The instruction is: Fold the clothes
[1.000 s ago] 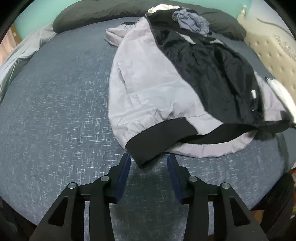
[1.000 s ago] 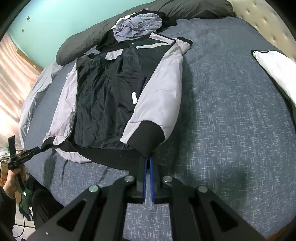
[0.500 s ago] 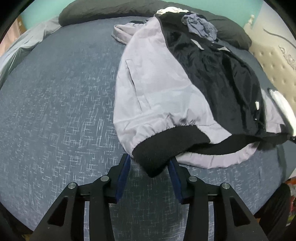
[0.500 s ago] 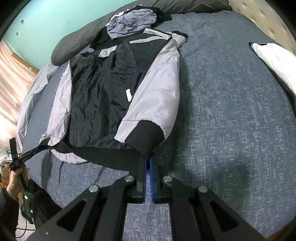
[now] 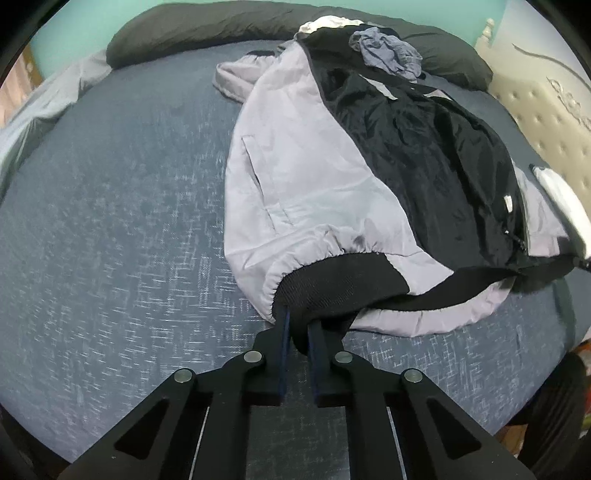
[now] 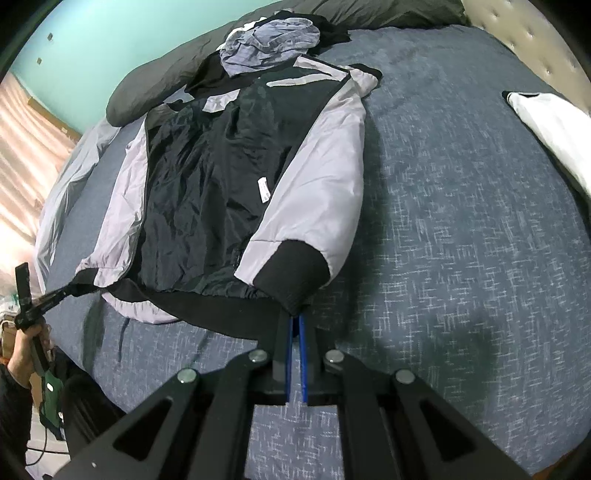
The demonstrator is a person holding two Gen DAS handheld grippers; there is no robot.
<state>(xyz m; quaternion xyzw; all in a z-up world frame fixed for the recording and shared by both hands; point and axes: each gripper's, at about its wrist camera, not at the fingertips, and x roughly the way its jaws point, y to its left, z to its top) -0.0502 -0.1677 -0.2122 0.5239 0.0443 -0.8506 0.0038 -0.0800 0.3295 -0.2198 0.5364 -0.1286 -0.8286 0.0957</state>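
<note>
Left gripper [image 5: 298, 325] went from spread around the jacket [image 5: 332, 177] hem to pinching its black ribbed corner. Right gripper [image 6: 294, 325] stays clamped on the hem's other corner. Jacket lies lining-up on the blue bed [image 6: 461, 240], hem at the near edge, collar toward the dark pillow [image 5: 207, 29].

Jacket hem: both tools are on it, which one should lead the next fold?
Either, probably together. The left tool is shut on the jacket's black hem band at one corner; the right tool pinches the hem by the sleeve cuff at the other. Neither has the advantage.
</note>
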